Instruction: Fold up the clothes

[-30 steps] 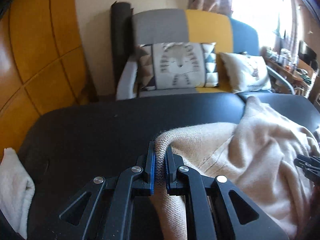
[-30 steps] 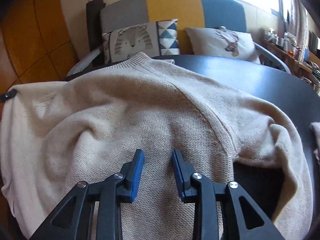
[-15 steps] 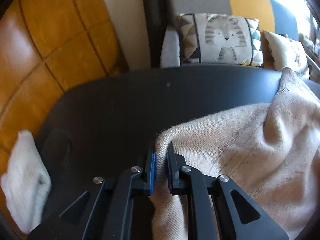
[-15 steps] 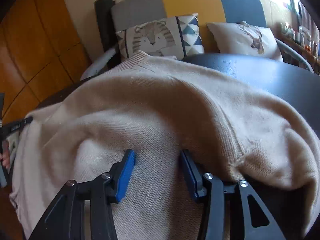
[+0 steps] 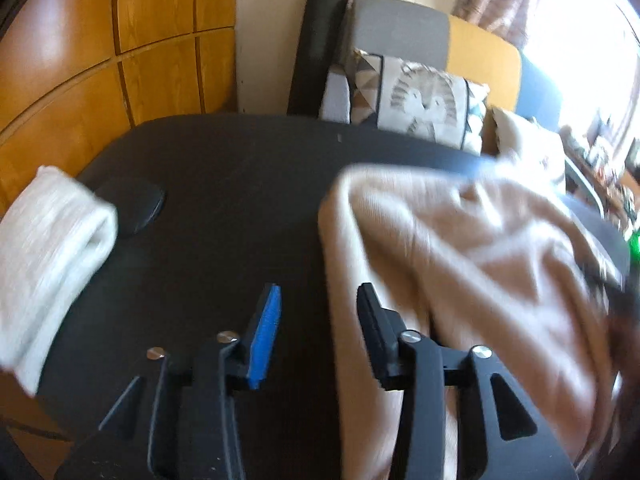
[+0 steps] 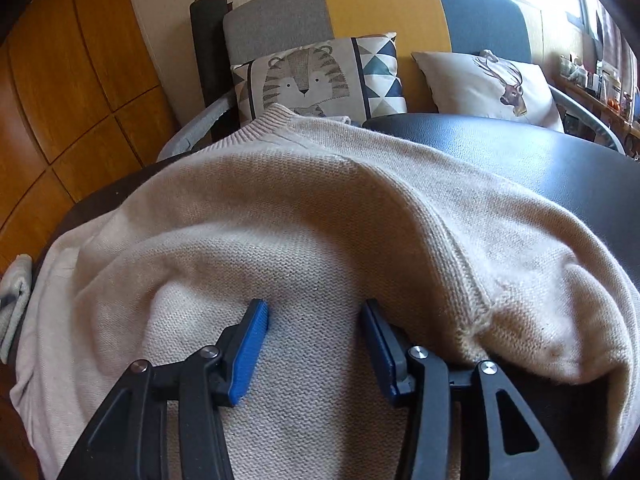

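Your right tool (image 6: 314, 344) sits directly over the body of the beige sweater (image 6: 320, 220), jaws parted, with a flat stretch of knit showing between the blue pads; nothing is pinched. The sweater lies spread across the dark table (image 6: 540, 152), its collar pointing away from you toward the sofa, so its long axis runs straight ahead of that tool.

Your left tool (image 5: 318, 320) has just been opening and now stands apart over bare table, with only the sweater's left edge (image 5: 440, 264) under its right-hand jaw; no cloth is held. The sweater lies to that tool's right, so the right hand is the nearer one for any grip on the body, the left for the side edge.

The left view is smeared by motion, so folds there are hard to read. The hem nearest you is cut off below both views, and the sleeves cannot be traced. A folded white cloth (image 5: 48, 256) rests at the table's left edge.
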